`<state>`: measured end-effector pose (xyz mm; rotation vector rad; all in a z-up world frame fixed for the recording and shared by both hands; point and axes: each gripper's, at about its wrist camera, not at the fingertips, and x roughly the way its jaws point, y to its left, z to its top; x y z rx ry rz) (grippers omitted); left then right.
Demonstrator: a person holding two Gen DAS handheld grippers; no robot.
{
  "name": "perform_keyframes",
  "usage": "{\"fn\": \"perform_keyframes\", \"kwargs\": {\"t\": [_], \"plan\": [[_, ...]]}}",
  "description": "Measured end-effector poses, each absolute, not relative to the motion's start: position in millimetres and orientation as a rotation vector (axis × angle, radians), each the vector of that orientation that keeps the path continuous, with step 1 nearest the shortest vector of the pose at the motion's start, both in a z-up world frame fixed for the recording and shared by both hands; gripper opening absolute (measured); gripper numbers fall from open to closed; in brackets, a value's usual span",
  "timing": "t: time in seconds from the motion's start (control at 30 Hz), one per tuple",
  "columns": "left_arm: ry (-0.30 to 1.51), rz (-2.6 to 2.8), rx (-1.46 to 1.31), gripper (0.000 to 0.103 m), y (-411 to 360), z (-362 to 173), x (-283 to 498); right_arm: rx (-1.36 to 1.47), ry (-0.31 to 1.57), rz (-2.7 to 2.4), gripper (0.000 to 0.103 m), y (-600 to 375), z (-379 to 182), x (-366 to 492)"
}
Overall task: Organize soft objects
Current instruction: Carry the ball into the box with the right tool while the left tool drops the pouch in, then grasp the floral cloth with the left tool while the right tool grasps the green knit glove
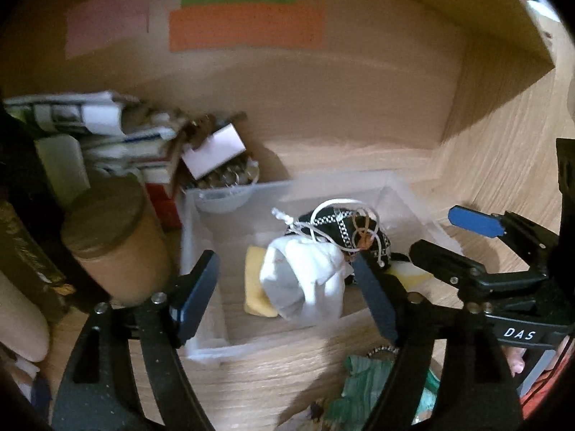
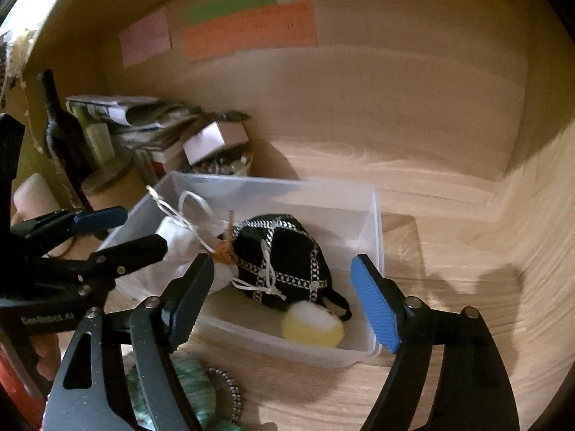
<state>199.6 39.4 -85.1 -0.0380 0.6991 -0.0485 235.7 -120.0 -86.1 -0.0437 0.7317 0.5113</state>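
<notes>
In the left wrist view, the left gripper (image 1: 287, 287) is hovering over a clear plastic bin (image 1: 201, 323) at frame centre, its fingers (image 1: 194, 298) spread wide and pinching nothing. A white drawstring pouch (image 1: 305, 280) is lying between them inside the bin, on a yellow sponge (image 1: 253, 287), with a black chain-patterned pouch (image 1: 341, 226) just behind it. The right gripper (image 2: 284, 301) is likewise hanging over the bin (image 2: 373, 237) in its own view, fingers (image 2: 373, 301) spread around the black pouch (image 2: 287, 258), without touching it. A round yellow puff (image 2: 312, 325) is resting at the bin's near wall. Green fabric (image 2: 190, 384) is sitting on the wooden bench (image 2: 449, 341) at lower left. A cardboard tube (image 1: 115, 240) is standing at left.
</notes>
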Motion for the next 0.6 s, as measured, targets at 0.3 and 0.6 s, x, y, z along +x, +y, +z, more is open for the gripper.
{"fn": "perform_keyframes", "kwargs": {"t": [0.3,0.6], "plan": [[0.604,-0.009,0.011,0.102,43,-68,146,-0.05,0.627,0.546,0.083,-126,-62,193],[0.724,0.007,0.022,0.102,49,-110,120,-0.004,0.671,0.607,0.083,-125,-86,159]]}}
